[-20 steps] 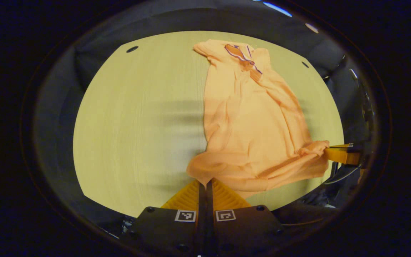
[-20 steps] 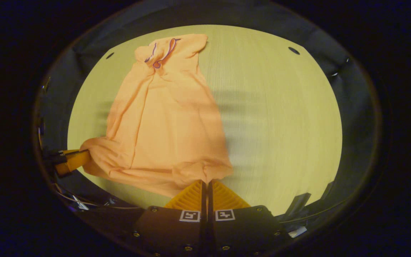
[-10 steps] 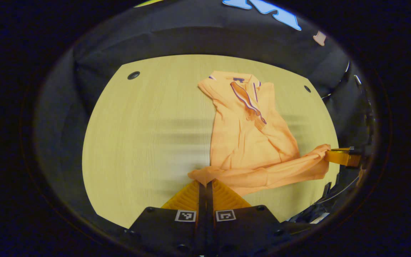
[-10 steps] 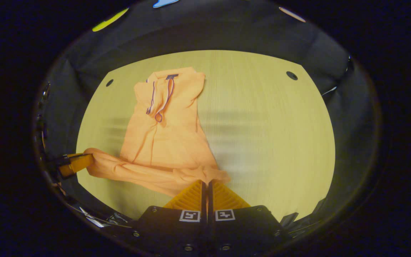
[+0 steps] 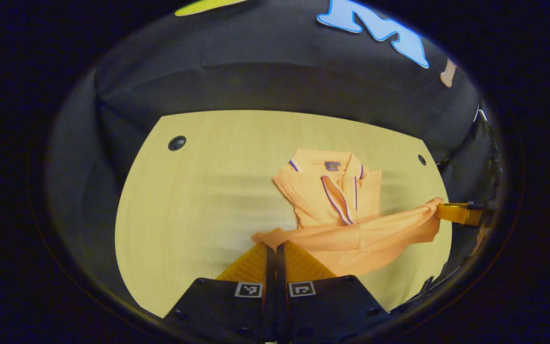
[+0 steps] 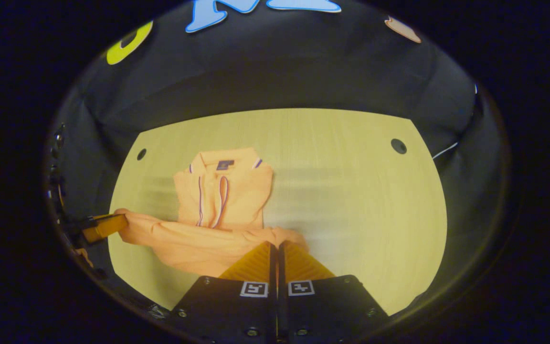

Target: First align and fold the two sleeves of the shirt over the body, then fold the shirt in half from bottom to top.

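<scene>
The orange short-sleeved polo shirt with dark-striped collar and placket (image 5: 337, 191) lies on the pale wooden desk (image 5: 198, 200), collar toward the far edge and placket facing up. Its hem end is lifted off the desk and drawn over the body as a stretched band of cloth, so that the lower part of the placket is covered by it. In the right gripper view the same shirt (image 6: 222, 191) sits in the left half of the desk (image 6: 351, 200), with the raised band running across its near end.

The left gripper (image 5: 275, 246) has its two fingers pressed together with almost no gap, pinching one corner of the hem just at their tips. The right gripper (image 6: 276, 244) is likewise closed tight on the other hem corner. Each gripper also shows farther off in the other's view: the right gripper (image 5: 456, 212) at the right end of the band, the left gripper (image 6: 105, 225) at its left end, both with cloth clamped in their tips.

Small dark round holes (image 5: 177, 142) mark the far corners of the desk. Black cloth walls (image 6: 275, 76) rise behind and beside it.
</scene>
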{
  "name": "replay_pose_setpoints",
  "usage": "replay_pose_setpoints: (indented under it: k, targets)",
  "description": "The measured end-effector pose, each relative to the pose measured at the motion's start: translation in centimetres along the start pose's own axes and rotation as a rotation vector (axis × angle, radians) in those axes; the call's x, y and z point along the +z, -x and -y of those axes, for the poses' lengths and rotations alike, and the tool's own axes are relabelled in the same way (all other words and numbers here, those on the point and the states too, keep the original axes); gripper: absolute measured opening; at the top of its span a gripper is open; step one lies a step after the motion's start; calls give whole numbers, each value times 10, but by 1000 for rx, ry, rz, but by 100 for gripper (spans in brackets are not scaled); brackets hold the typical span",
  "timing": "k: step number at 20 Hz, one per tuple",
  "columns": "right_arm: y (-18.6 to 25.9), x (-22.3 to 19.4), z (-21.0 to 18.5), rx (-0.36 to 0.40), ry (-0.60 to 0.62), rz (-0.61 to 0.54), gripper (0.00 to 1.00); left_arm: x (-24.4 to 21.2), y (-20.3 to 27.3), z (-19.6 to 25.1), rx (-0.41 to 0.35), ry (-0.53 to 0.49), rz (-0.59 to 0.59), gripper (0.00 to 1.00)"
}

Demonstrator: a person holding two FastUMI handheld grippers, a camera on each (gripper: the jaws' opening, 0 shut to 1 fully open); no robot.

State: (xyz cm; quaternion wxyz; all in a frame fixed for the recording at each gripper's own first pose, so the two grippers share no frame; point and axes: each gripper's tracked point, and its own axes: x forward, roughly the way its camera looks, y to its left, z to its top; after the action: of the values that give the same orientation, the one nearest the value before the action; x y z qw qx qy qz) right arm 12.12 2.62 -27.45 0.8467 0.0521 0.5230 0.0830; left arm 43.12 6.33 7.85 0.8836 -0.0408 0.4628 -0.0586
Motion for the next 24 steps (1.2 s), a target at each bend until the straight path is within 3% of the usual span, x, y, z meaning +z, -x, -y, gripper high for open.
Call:
replay_pose_setpoints:
  k: [5, 12, 17, 24]
  targets:
    - [-33, 58, 0, 17, -26, 74, 1, 93, -54, -8, 5, 16, 67, 6]
    - [-94, 118, 10, 18, -45, 179, 1, 150, -112, -20, 29, 27, 169, 6]
    - [-147, 129, 13, 10, -62, 212, 1, 169, -162, -27, 58, 19, 231, 5]
    - [-202, 119, 20, -1, -42, 181, 1, 153, -221, -33, 72, 35, 205, 6]
